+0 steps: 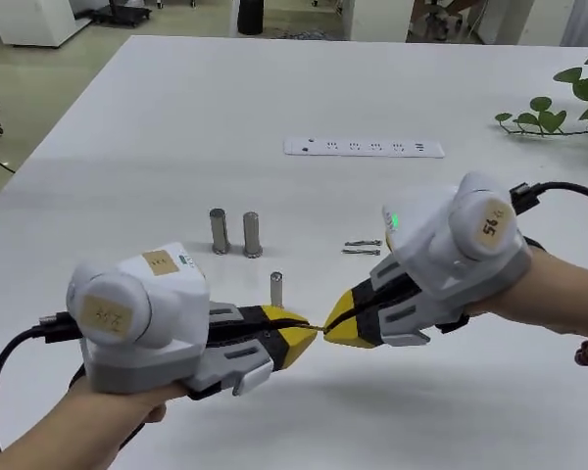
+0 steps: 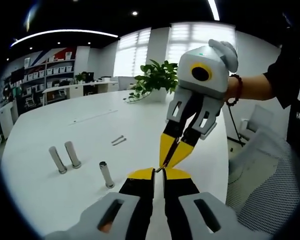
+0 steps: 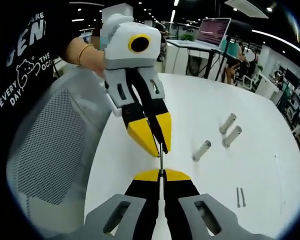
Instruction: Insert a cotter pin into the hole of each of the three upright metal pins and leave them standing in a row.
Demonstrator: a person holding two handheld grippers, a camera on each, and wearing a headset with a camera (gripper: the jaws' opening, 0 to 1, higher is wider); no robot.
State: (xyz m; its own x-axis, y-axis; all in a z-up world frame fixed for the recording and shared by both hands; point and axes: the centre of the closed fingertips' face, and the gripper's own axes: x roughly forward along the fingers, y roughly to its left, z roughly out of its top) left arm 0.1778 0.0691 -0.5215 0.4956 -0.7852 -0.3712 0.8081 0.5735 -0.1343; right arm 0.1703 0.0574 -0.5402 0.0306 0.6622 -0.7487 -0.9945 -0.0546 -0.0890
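Observation:
Three upright metal pins stand on the white table (image 1: 176, 127): two side by side (image 1: 219, 231) (image 1: 252, 235) and a shorter one (image 1: 276, 289) nearer me. My left gripper (image 1: 309, 331) and right gripper (image 1: 331, 327) meet tip to tip just right of the short pin, above the table. A thin cotter pin (image 3: 160, 159) bridges the two sets of yellow tips, and both grippers are shut on it. The left gripper view shows the right gripper (image 2: 166, 161) coming down onto my left gripper (image 2: 159, 172). Two more cotter pins (image 1: 363, 247) lie flat behind the right gripper.
A white power strip (image 1: 364, 148) lies across the table's middle, farther back. Plant leaves (image 1: 559, 108) reach over the far right edge. A mesh chair (image 3: 50, 150) stands beside the table on the person's side. Bare tabletop surrounds the metal pins.

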